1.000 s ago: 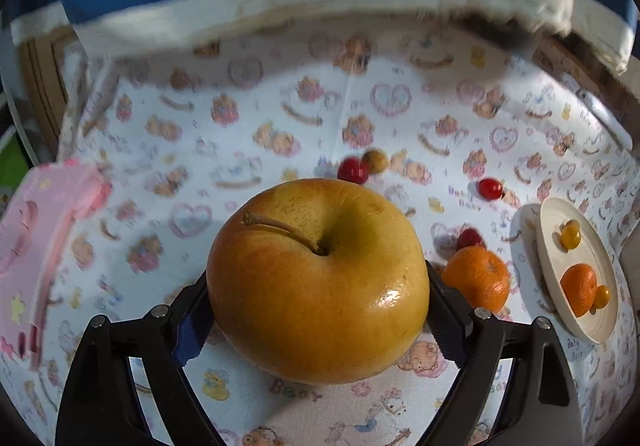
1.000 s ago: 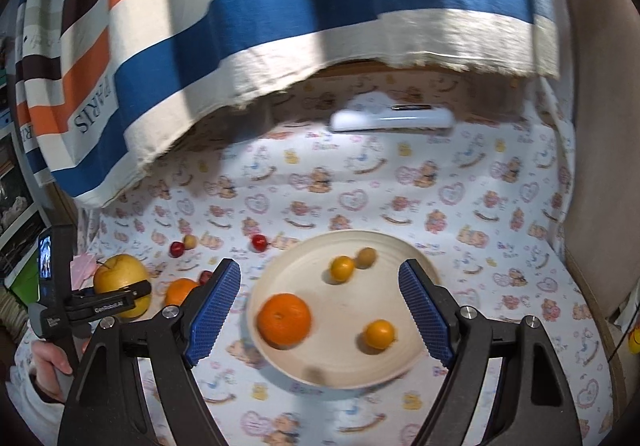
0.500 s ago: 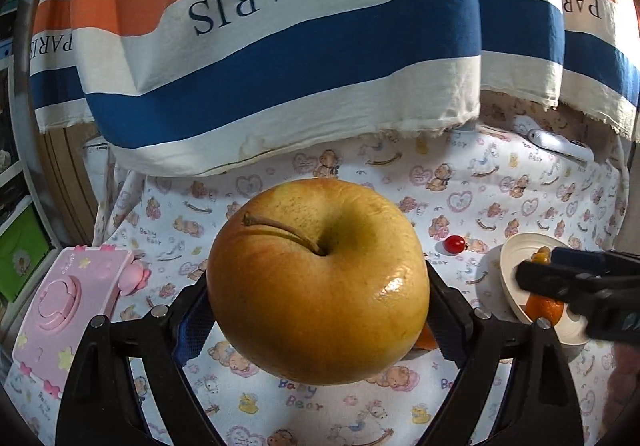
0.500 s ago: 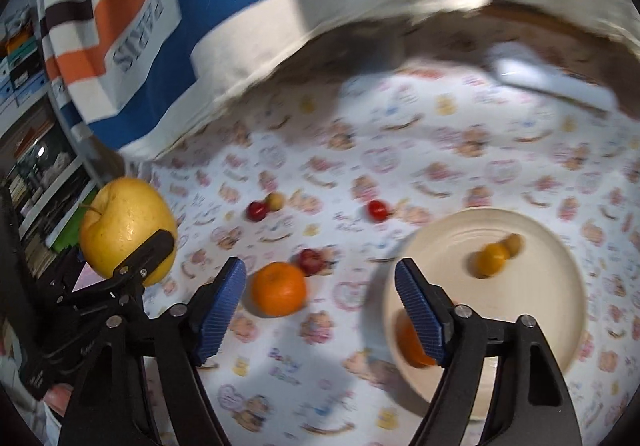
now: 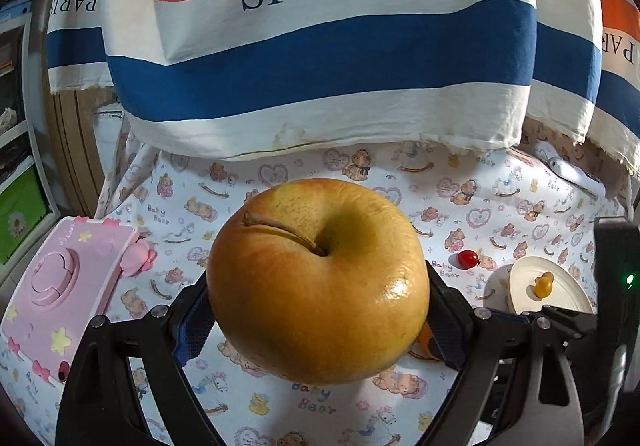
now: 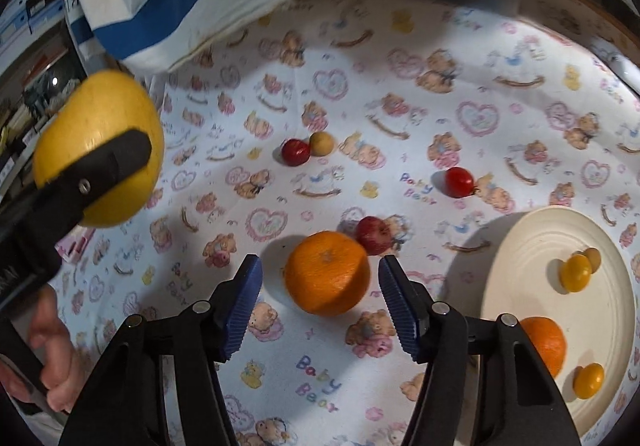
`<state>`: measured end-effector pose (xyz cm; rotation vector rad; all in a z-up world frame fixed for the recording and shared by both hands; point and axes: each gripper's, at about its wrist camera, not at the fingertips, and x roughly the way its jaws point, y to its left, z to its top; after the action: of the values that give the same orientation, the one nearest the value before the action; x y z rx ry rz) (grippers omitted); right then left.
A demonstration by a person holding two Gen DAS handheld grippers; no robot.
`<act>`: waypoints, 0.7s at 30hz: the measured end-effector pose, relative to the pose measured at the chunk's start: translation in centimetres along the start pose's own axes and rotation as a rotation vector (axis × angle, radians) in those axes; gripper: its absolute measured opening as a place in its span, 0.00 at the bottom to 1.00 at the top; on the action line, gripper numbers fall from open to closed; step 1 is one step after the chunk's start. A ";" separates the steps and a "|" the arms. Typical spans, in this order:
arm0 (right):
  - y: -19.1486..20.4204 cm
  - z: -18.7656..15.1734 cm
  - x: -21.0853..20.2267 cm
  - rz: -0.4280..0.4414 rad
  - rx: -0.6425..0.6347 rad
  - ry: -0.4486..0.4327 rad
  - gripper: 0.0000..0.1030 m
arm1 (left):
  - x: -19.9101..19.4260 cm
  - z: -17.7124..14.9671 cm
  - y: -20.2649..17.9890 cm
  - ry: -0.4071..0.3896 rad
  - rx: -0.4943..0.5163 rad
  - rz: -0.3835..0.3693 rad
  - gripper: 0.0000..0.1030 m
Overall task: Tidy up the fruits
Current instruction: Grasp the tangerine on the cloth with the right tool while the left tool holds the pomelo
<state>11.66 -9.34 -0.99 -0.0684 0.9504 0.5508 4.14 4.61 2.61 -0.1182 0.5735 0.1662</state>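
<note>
A white cloth printed with teddy bears and hearts covers the surface, and a striped orange, white and blue fabric lettered PARIS hangs across the top of both views.

Two oranges show: one orange lies on the cloth at lower centre of the right wrist view, the other sits in the plate at lower right. The plate also holds three small yellow fruits, two touching near its upper edge and one at the bottom. Loose on the cloth are three red fruits and one small tan fruit.

Only the left wrist view shows the pink toy case at lower left. Only the right wrist view shows the person's hand at the lower left edge.

The left gripper clamps the large yellow apple between its pads, lifted off the cloth. The right gripper is closing, its pads either side of the loose orange but apart from it.
</note>
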 end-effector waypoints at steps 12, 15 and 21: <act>-0.2 -0.1 2.2 -0.069 -0.008 0.020 0.54 | 0.6 -0.2 -0.1 0.027 0.000 0.010 0.87; -0.2 -0.3 2.2 -0.078 0.000 0.008 0.50 | 0.6 -0.2 -0.1 0.029 0.005 0.017 0.87; 0.2 -1.0 1.1 -0.082 -0.011 -0.012 0.50 | 0.8 -0.2 -0.1 0.038 0.000 0.004 0.87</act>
<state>11.38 -8.99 -2.42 -0.1139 0.9289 0.4804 4.65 4.59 2.00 -0.1208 0.6118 0.1680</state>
